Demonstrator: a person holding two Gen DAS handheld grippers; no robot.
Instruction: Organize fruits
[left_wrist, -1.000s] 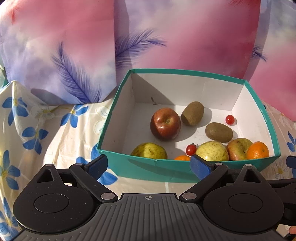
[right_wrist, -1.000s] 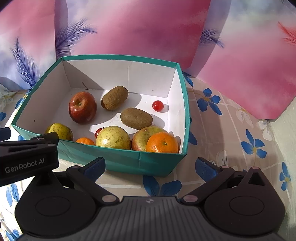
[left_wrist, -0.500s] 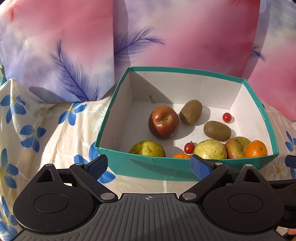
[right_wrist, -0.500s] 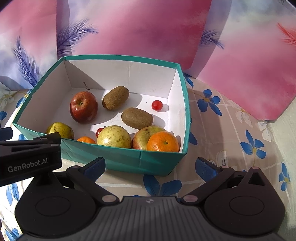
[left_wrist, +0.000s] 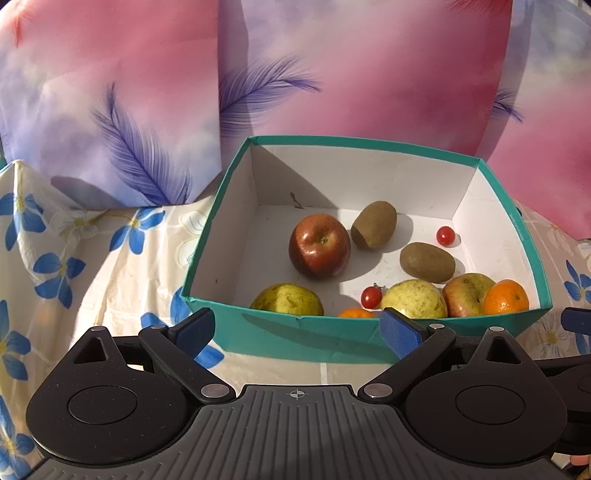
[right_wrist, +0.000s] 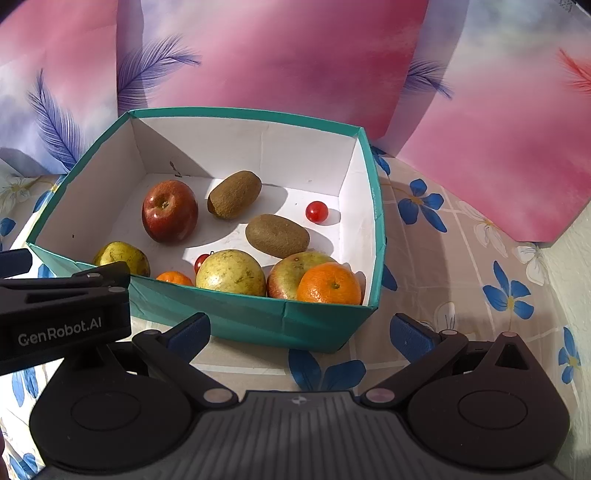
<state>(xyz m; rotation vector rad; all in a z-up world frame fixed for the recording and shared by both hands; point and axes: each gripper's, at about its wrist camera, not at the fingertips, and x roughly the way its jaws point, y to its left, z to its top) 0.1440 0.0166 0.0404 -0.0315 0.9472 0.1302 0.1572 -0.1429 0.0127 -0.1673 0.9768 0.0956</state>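
Both tools hang just short of the teal cardboard box, left gripper and right gripper spread wide, empty. Round orange mandarin sits at five o'clock inside, probably handiest for the right.

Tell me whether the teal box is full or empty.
Partly full: the teal box holds loose fruit, including a red apple, with bare white floor showing between.
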